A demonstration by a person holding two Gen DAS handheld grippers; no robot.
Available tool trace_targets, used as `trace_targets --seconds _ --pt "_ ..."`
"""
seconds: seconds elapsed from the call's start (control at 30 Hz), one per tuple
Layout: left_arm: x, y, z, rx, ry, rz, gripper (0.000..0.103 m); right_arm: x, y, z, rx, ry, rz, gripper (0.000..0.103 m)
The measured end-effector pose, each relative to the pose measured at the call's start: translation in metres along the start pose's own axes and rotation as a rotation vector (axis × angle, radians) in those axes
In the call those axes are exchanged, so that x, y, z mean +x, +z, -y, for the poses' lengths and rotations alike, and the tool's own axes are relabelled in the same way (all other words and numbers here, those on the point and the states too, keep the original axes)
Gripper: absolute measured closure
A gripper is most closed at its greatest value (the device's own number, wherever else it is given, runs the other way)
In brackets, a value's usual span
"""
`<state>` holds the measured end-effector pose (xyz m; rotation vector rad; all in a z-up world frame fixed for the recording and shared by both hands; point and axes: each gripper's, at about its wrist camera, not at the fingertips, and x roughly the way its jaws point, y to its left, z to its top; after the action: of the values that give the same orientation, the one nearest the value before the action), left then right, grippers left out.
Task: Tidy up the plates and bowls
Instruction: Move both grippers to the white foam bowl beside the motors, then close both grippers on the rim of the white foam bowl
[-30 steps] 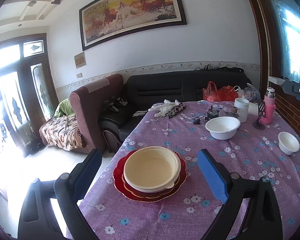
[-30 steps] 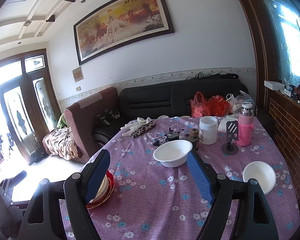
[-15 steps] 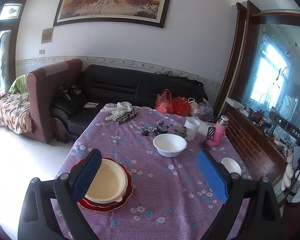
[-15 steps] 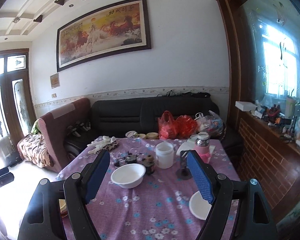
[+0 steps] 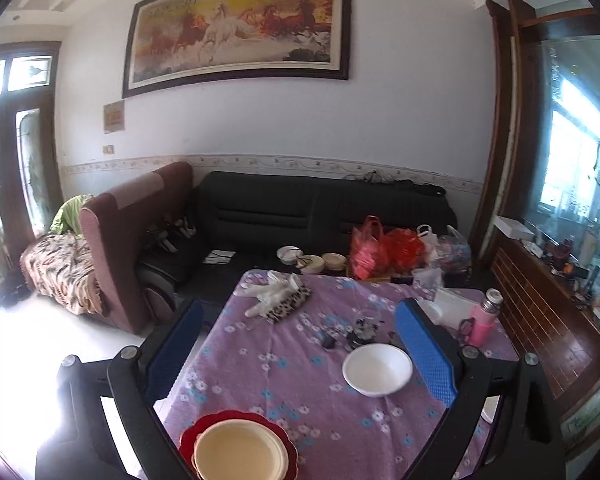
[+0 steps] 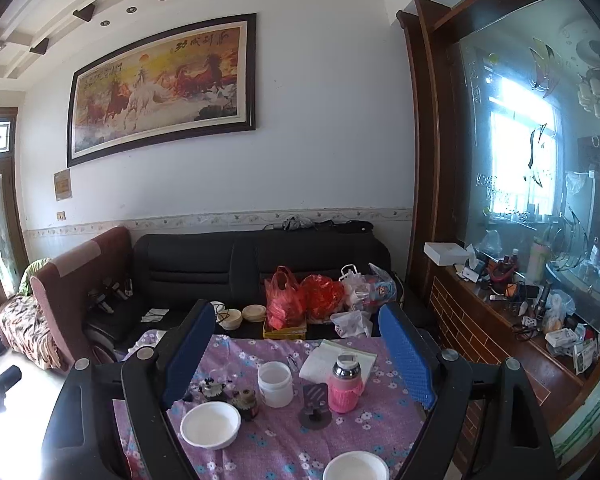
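Now both grippers, the left gripper (image 5: 296, 344) and the right gripper (image 6: 296, 352), are released and carry nothing; the right jaws have just been opening. On the table (image 5: 284, 364), the white bowl (image 5: 377, 368) stands apart from the plate stack (image 5: 238, 446). The small bowl (image 6: 356, 467) sits near the edge, so a careless reach could push it off.

Left hand-held gripper (image 5: 298, 354), right hand-held gripper (image 6: 298, 360), black frames, blue dimpled pads, silver screws
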<state>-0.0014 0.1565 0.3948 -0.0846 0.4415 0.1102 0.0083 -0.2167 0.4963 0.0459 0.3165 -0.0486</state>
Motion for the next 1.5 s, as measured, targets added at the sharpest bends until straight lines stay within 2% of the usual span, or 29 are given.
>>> trace_targets --seconds 0.07,0.13,0.2,0.37,0.47,0.6,0.77,0.93,1.07,1.13,1.2,1.3,1.37,1.4,1.47,1.5 --pt "0.013 0.016 -0.007 -0.047 0.019 -0.008 0.006 0.011 0.021 -0.004 0.033 0.009 -0.006 0.015" --pt "0.033 0.020 -0.010 -0.082 -0.026 -0.045 0.006 0.028 0.030 -0.007 0.059 0.039 -0.039 0.011" --pt "0.058 0.010 -0.007 -0.118 -0.077 -0.087 0.006 0.050 0.021 -0.010 0.078 0.056 -0.073 0.011" --pt "0.143 -0.044 0.017 -0.131 -0.168 -0.224 0.006 0.125 -0.053 -0.018 0.029 0.056 -0.243 0.011" --pt "0.202 -0.086 0.030 -0.173 -0.199 -0.348 0.006 0.178 -0.111 -0.018 0.017 0.074 -0.359 0.011" --pt "0.268 -0.141 0.035 -0.251 -0.205 -0.510 0.006 0.244 -0.187 -0.016 0.111 0.142 -0.520 0.012" --pt "0.314 -0.177 0.043 -0.314 -0.210 -0.613 0.006 0.307 -0.262 -0.028 0.201 0.234 -0.691 0.023" --pt "0.340 -0.192 0.064 -0.278 -0.187 -0.651 0.006 0.339 -0.307 -0.057 0.201 0.255 -0.769 0.031" --pt "0.361 -0.201 0.069 -0.269 -0.163 -0.678 0.006 0.354 -0.321 -0.073 0.183 0.252 -0.780 0.035" --pt "0.372 -0.208 0.070 -0.277 -0.153 -0.702 0.007 0.361 -0.327 -0.078 0.176 0.250 -0.792 0.042" --pt "0.380 -0.214 0.071 -0.282 -0.156 -0.725 0.011 0.366 -0.332 -0.084 0.166 0.249 -0.800 0.047" --pt "0.390 -0.220 0.076 -0.276 -0.171 -0.764 0.029 0.371 -0.339 -0.091 0.152 0.246 -0.807 0.058" --pt "0.394 -0.224 0.082 -0.267 -0.180 -0.787 0.053 0.375 -0.343 -0.094 0.146 0.245 -0.815 0.062" --pt "0.395 -0.227 0.085 -0.258 -0.184 -0.799 0.058 0.375 -0.345 -0.094 0.147 0.245 -0.818 0.067" --pt "0.396 -0.231 0.093 -0.228 -0.192 -0.816 0.079 0.377 -0.348 -0.095 0.152 0.249 -0.828 0.075" --pt "0.396 -0.232 0.097 -0.209 -0.197 -0.822 0.083 0.378 -0.350 -0.096 0.154 0.254 -0.833 0.082"
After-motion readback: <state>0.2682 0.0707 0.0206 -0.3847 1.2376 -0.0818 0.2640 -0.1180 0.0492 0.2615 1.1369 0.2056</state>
